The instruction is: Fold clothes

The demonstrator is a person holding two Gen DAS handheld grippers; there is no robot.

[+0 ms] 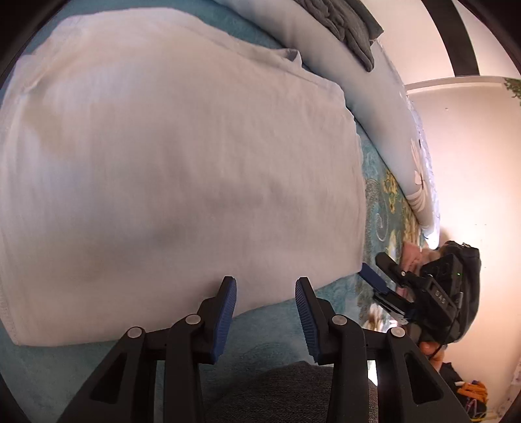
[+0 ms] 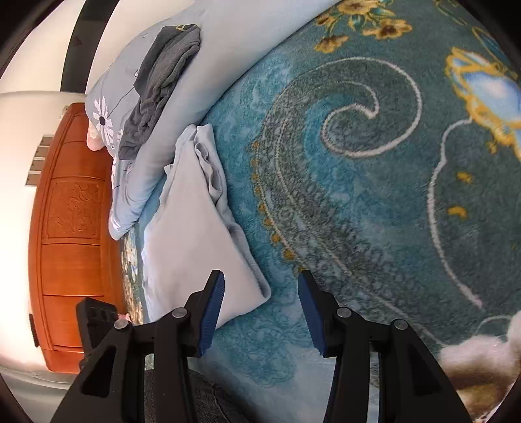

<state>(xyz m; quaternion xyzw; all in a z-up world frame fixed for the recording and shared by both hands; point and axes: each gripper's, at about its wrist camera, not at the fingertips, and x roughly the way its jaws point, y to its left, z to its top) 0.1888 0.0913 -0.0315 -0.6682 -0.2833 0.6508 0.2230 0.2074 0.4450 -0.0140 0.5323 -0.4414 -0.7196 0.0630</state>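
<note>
The left gripper (image 1: 265, 312) stands with its blue-padded jaws apart and nothing between them, poised at the near edge of a white folded garment (image 1: 176, 182); that garment lies flat on the teal blanket (image 1: 286, 328) and fills most of the left wrist view, its stitched hem running down the left side; beyond it a pale blue pillow (image 1: 368, 107) lies along the far side, with a dark grey garment (image 1: 345, 26) heaped on top; the right gripper (image 1: 387, 286) shows at the right of that view, its tip at the white garment's corner. From the right wrist, the right gripper (image 2: 260, 312) is likewise spread wide and holds nothing; its left pad (image 2: 211, 317) sits just over the near corner of the white folded garment (image 2: 192, 240); the teal blanket (image 2: 351, 195), patterned with scrolls and yellow flowers, spreads to the right; the pale blue pillow (image 2: 228, 58) carries the dark grey garment (image 2: 162, 84); an orange wooden headboard (image 2: 71, 221) stands at the left.
</note>
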